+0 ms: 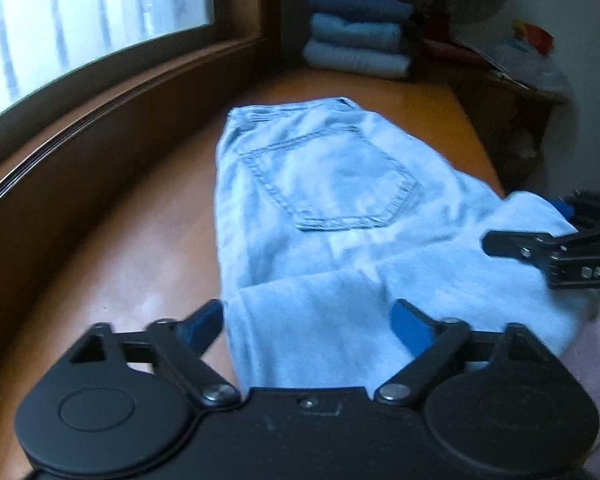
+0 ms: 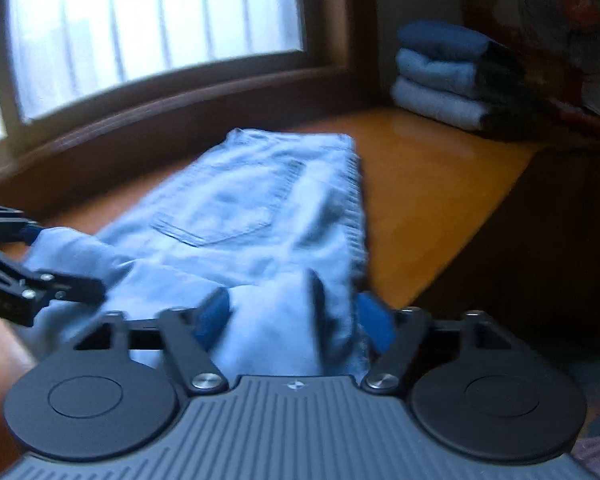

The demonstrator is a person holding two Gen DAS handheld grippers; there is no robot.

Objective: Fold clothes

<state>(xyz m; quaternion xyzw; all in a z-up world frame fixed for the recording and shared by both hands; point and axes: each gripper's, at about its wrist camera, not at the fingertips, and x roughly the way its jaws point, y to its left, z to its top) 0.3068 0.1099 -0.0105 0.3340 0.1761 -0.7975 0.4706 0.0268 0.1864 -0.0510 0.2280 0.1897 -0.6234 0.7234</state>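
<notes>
Denim jeans [image 1: 320,200], heavy and floppy, want gripping at the doubled near edge; both my tongs [image 1: 308,320] [image 2: 296,316] gape wide, cloth loose between, holding nothing.

White raised letters, seemingly "DAS" though blurred, stand on the black metal body of the right gripper [image 1: 528,224], seen at the right edge of the left wrist view. Nothing else is legible.

Pale jeans [image 2: 260,216] lie folded on the orange table [image 2: 440,184], hem between spread jaws.
</notes>
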